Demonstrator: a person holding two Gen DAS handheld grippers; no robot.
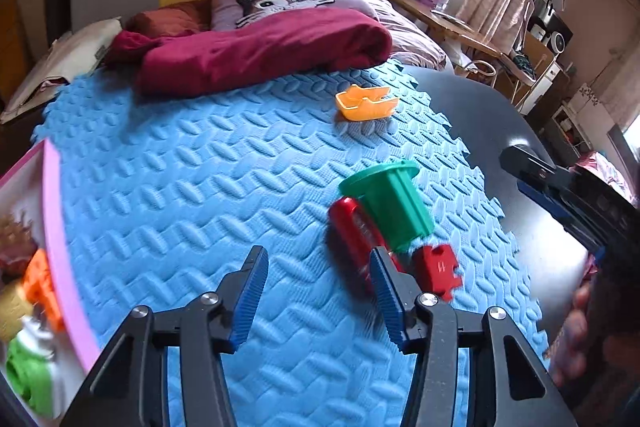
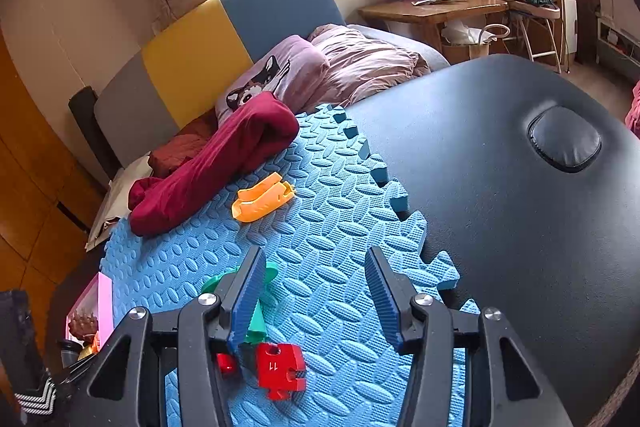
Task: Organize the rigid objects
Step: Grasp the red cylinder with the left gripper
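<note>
**Left wrist view: sorting part done, four pieces left on the mat**

Left wrist camera shows the left gripper (image 1: pixel 316 291) with its jaws apart and nothing between them, above the blue interlocking foam mat (image 1: pixel 180 195). No earlier picture is given, so nothing is noted on jaw movement. The right gripper (image 2: pixel 316 299) is likewise parted and empty, hovering near the mat's toothed right edge.

Items outstanding, all loose on the mat:
- green flanged plastic tube (image 1: pixel 386 205), lying tilted near the right edge, resting against the red ridged plastic cylinder (image 1: pixel 352 235);
- red plastic puzzle-shaped block marked 11 (image 1: pixel 438 269), just beside those two;
- orange plastic boat-shaped mould (image 1: pixel 366 103), well apart, toward the far edge by the folded maroon cloth (image 1: pixel 256 55).

Items apparently stowed: the pink-rimmed box (image 1: pixel 60 247) at the mat's left edge already holds several orange and green pieces, blurred here.

Assessment: partly complete; four pieces remain uncollected.
</note>
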